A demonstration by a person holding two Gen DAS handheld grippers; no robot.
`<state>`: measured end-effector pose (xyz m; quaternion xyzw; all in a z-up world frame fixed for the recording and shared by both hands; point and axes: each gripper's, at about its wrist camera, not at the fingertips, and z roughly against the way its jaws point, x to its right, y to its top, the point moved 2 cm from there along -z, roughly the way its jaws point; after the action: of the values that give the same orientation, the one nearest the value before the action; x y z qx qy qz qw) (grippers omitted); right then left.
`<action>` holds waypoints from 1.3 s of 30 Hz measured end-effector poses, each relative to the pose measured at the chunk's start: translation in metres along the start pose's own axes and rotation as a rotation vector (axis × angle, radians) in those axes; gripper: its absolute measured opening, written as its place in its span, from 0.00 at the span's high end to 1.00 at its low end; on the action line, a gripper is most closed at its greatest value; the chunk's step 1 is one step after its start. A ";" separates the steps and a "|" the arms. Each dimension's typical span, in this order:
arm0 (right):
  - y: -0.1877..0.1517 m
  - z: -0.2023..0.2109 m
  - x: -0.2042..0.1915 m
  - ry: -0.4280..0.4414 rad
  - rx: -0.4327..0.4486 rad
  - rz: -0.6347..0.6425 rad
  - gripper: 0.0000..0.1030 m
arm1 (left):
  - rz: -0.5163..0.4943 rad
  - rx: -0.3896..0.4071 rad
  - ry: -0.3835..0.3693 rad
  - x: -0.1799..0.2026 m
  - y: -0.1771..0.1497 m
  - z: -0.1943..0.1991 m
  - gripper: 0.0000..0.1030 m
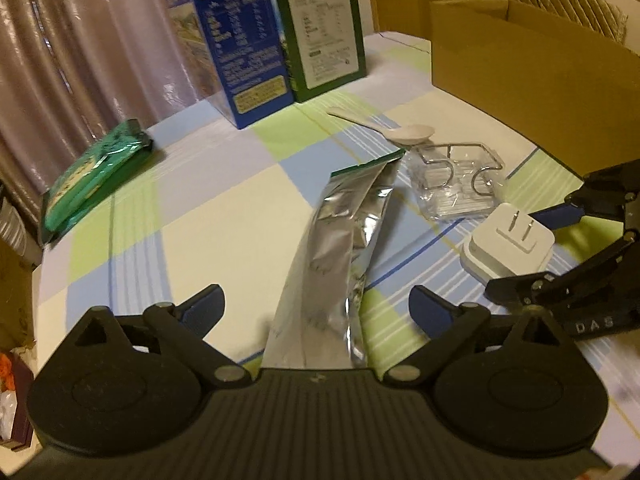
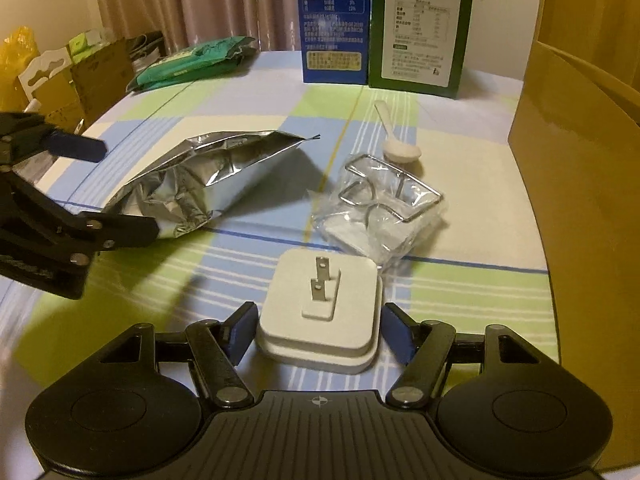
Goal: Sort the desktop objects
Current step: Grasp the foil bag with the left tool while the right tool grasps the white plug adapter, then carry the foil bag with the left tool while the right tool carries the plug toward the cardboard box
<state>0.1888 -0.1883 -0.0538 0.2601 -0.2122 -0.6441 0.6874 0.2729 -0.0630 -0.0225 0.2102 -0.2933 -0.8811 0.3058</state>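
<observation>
The white charger (image 2: 318, 312) lies on the checked tablecloth (image 2: 460, 288) with its prongs up, sitting between the fingers of the right gripper (image 2: 319, 334); the jaws are spread a little wider than it, one pad close on each side, not yet pinching. To its left the silver foil bag (image 1: 336, 248) lies open-mouthed on the cloth, its near end between the wide-open jaws of the left gripper (image 1: 316, 308), which holds nothing. Just beyond the charger is a wire rack in clear wrap (image 2: 384, 208), with a white plastic spoon (image 2: 396, 140) behind it. At the back stand a blue box (image 2: 334, 20) and a green box (image 2: 420, 26); a green packet (image 1: 96, 176) lies far left, a cardboard box (image 1: 532, 60) on the right.
</observation>
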 end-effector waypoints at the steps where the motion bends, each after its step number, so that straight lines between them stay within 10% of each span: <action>1: 0.001 -0.001 0.001 0.000 -0.011 -0.005 0.36 | -0.004 -0.008 -0.003 0.000 0.002 -0.005 0.09; 24: 0.011 -0.008 0.005 0.012 -0.033 -0.039 0.40 | -0.050 -0.130 -0.003 0.005 0.013 -0.047 0.56; 39: -0.006 0.032 0.014 0.037 -0.010 -0.087 0.40 | 0.071 -0.210 -0.072 0.044 -0.021 0.024 0.74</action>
<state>0.1656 -0.2049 -0.0336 0.2775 -0.1845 -0.6694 0.6640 0.2192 -0.0692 -0.0267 0.1347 -0.2174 -0.9026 0.3463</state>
